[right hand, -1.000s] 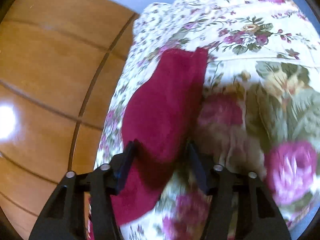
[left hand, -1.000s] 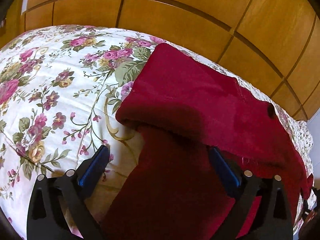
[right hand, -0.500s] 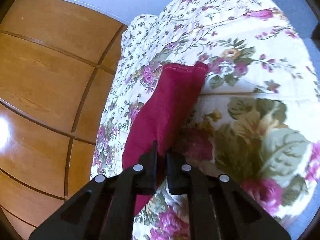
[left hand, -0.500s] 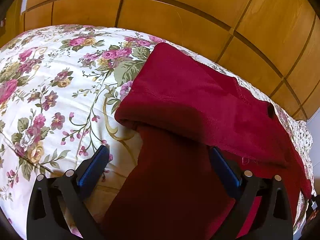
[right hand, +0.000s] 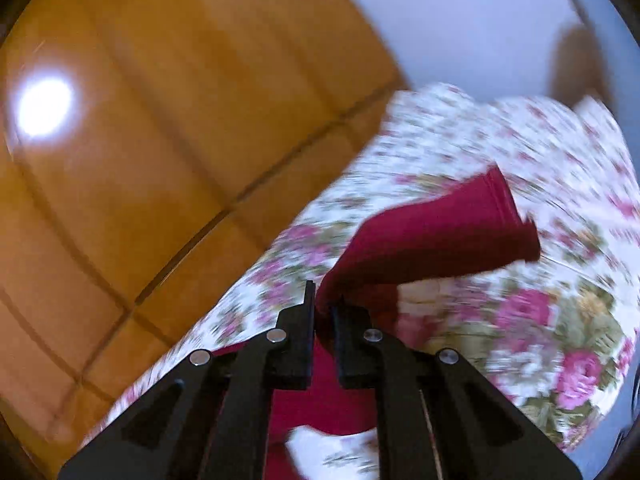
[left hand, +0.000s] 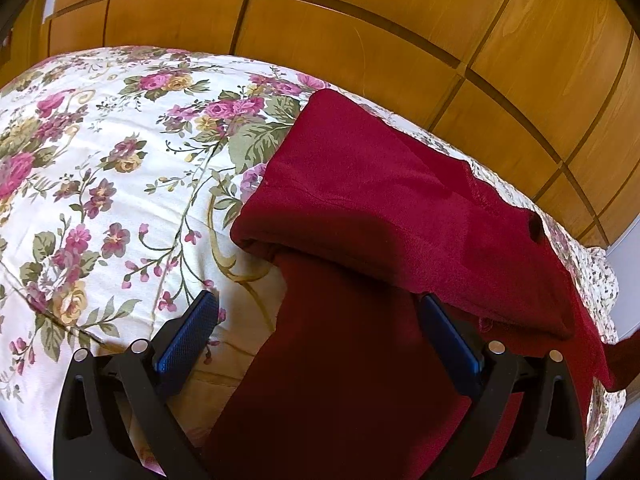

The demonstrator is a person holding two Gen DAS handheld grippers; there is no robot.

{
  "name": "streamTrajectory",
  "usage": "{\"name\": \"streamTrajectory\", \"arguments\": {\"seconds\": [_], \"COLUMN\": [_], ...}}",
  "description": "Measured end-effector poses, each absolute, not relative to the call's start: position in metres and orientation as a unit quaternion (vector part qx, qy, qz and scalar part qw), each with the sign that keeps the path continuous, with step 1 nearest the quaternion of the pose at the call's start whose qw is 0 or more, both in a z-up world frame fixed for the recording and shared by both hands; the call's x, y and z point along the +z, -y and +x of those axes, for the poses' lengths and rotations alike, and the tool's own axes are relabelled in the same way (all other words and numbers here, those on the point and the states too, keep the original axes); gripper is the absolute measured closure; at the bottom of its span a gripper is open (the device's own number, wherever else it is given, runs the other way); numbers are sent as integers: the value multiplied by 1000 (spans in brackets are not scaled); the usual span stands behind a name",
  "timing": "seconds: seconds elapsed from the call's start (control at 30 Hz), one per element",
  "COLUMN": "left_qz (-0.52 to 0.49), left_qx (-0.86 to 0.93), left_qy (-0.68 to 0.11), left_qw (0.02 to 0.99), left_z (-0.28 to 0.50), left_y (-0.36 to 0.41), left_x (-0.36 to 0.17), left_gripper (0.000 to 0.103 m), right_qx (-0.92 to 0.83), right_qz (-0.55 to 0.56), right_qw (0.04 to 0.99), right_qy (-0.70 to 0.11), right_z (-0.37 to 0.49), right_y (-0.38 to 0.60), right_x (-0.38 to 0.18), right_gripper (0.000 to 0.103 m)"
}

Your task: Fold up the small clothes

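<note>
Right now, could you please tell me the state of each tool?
Left tool: open, straddling the dark red garment, not gripping.
Right tool: shut on the dark red garment's sleeve.

Red garment (left hand: 380, 208) on floral bed (left hand: 120, 184)

Bright, warm light; a white glare spot (right hand: 42, 106) on the wooden panels (right hand: 160, 120). Right wrist view motion-blurred, left sharp; fisheye edges dark.
</note>
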State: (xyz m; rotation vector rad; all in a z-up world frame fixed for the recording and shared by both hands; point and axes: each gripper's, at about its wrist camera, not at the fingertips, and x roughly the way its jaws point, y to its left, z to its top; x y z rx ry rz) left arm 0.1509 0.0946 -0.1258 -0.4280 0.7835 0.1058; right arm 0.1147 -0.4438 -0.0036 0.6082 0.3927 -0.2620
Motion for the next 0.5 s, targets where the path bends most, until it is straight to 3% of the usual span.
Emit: {"name": "streamTrajectory", "arguments": {"seconds": [0.17,0.37,0.5], "left_qz": [-210,-210,-210], "left_qx": [51,51,51], "left_qy": [-377,-377,-377], "left_qw": [901,901,901], "left_z": [151,151,151], "left_y": [-93,-94,-94], "left_x": [-126,-126,-126], "left_gripper": [4,4,4], "right_qx": [-56,40,97], "right_qz": [211,135,79], "right_qw": [952,955,943], "right_qy": [-214,-259,-309], "right_z": [152,181,192], "right_y": [358,258,200], "right_x": [3,-29,-72], "right_gripper": [96,95,85]}}
